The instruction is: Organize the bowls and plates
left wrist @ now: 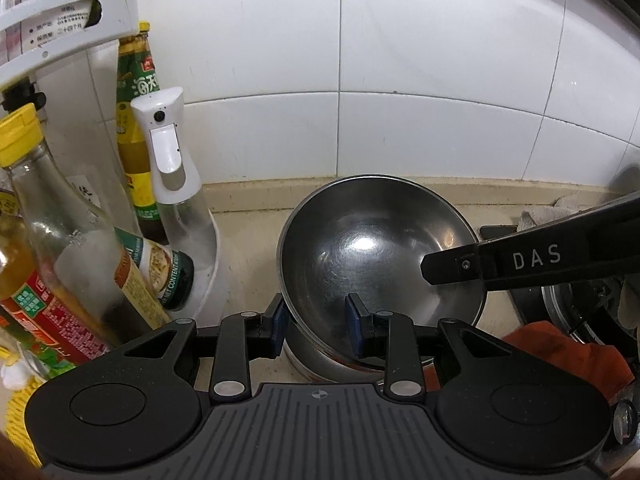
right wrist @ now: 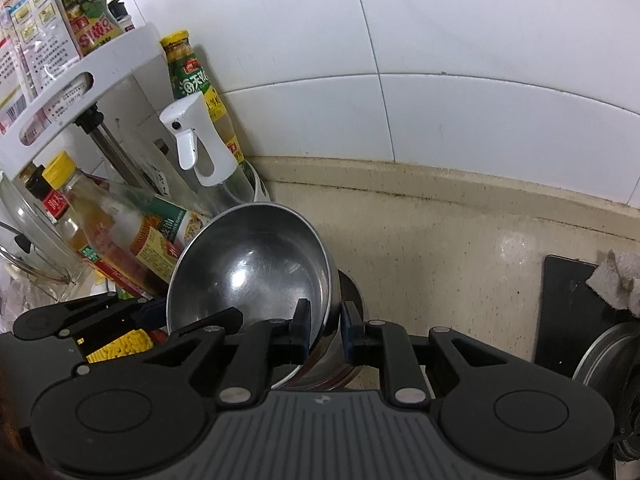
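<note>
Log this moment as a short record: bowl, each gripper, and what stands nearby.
bowl: steel bowl, empty, tilted, resting on another steel vessel
left gripper: jaws astride the bowl's near rim, one inside, one outside
right gripper: jaws clamped on the bowl's rim
surface: beige counter
left of bowl: white rack holding bottles, white spray bottle among them
right of bowl: grey cloth on a black stove edge

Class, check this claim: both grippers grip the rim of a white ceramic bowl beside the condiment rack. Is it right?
One thing is wrong: the bowl is shiny stainless steel, not white ceramic, as the left wrist view shows. The left gripper and right gripper do grip its rim, beside the condiment rack.
</note>
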`<action>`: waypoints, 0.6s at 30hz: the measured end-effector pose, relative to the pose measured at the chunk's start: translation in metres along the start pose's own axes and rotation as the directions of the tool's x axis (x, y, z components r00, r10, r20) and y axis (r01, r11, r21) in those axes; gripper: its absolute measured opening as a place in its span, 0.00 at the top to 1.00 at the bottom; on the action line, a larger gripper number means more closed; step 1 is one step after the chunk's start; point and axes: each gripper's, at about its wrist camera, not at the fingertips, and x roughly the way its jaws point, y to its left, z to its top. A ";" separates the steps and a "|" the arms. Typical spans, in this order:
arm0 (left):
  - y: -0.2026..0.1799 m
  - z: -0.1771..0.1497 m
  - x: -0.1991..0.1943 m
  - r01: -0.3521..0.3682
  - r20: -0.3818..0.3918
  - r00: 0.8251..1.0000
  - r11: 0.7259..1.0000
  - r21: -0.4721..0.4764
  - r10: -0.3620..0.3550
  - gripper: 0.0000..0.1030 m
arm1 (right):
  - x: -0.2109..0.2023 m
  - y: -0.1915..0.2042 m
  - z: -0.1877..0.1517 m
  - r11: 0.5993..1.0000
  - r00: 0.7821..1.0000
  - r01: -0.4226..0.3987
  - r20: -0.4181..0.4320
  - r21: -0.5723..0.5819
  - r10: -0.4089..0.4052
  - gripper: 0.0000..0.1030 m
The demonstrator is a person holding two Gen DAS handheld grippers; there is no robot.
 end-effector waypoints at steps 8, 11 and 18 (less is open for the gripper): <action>0.003 -0.003 0.015 0.005 -0.030 1.000 1.000 -0.009 -0.006 0.63 | 0.016 -0.002 0.000 1.000 0.999 0.013 -0.039 0.004 -0.013 0.86; 0.003 -0.003 0.020 0.006 -0.037 0.999 1.000 -0.009 -0.006 0.63 | 0.019 -0.003 0.000 1.000 0.999 0.017 -0.047 0.003 -0.016 0.86; 0.008 -0.002 0.028 0.000 -0.049 0.999 1.000 -0.010 -0.001 0.63 | 0.030 -0.004 0.002 1.000 0.997 0.020 -0.075 -0.002 -0.020 0.86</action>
